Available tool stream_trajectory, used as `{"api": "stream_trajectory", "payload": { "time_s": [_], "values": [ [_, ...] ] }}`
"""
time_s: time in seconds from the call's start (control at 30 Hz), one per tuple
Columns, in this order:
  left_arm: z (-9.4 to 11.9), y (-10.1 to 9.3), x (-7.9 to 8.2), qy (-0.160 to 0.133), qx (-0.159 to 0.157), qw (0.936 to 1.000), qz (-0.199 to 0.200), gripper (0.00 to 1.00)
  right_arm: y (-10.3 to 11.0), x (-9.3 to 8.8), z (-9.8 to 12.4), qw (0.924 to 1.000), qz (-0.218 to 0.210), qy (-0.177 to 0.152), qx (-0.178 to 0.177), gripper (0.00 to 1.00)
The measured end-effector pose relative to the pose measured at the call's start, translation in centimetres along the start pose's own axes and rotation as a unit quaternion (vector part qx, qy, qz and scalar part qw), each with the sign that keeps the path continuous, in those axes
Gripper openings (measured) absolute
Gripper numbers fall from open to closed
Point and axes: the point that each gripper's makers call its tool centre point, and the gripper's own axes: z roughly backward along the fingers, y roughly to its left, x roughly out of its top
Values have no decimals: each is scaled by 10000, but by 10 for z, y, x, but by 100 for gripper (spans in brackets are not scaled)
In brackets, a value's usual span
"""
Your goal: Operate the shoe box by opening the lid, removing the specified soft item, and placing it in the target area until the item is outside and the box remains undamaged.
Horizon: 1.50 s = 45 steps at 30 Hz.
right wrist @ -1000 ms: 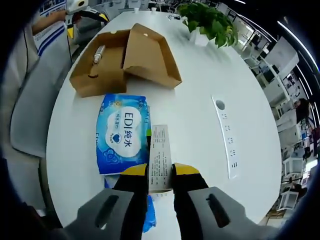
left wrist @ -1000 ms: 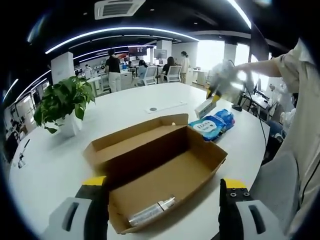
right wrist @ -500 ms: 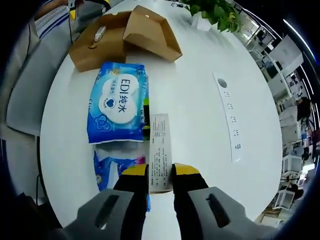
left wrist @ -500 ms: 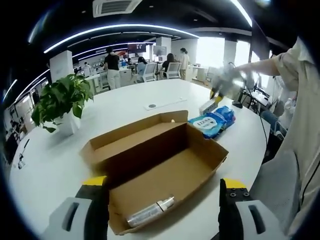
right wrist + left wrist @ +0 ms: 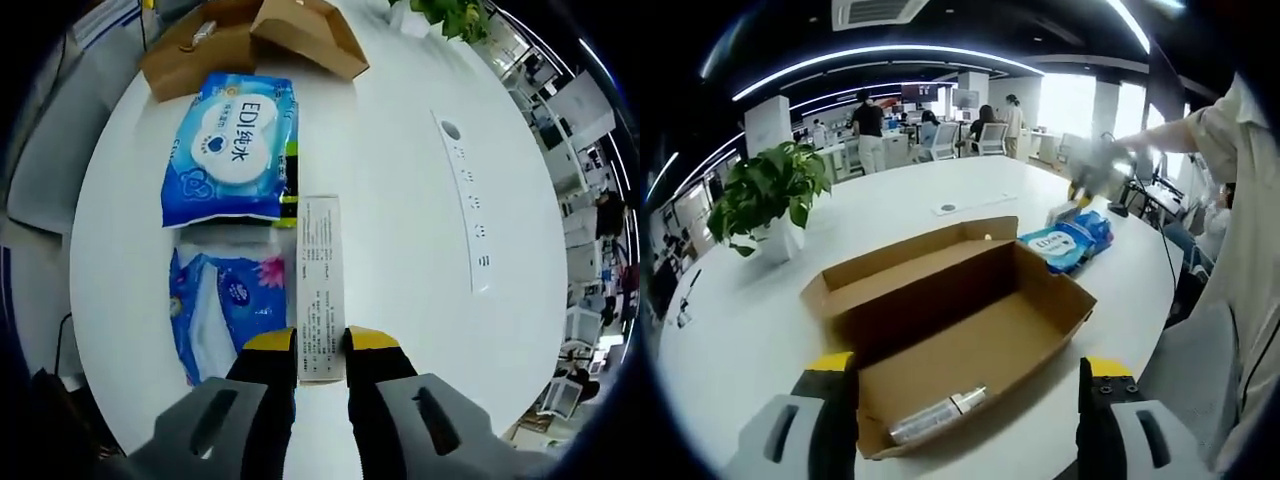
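Left gripper point(image 5: 967, 400) held low and level, yellow-tipped fingers point(image 5: 830, 375) spread wide apart, nothing between them. Right gripper point(image 5: 321, 352) pointed steeply downward, fingers point(image 5: 271, 350) drawn close together and pinching the near end of a slim white carton point(image 5: 320, 285). Seen from the left gripper view, right gripper point(image 5: 1095, 175) stretched far forward, blurred, apparently angled down toward the tabletop point(image 5: 750, 310). Outstretched right arm point(image 5: 1170, 135) in a short pale sleeve point(image 5: 1225, 125) reaching across from the right edge, torso in a light shirt alongside.
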Motion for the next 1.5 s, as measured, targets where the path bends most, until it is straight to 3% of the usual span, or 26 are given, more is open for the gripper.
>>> {"api": "stream_trajectory", "payload": {
  "time_s": [0.33, 1.17, 1.5],
  "values": [
    [-2, -4, -4, 27, -1, 10000, 74, 92, -1, -18, -6, 9998, 90, 129, -74, 16],
    [-2, -4, -3, 26, -48, 10000, 6, 90, -4, -21, -5, 9994, 239, 189, -179, 17],
    [1, 0, -5, 84, -31, 10000, -41, 89, -10, -19, -4, 9992, 104, 101, -380, 18]
  ]
}}
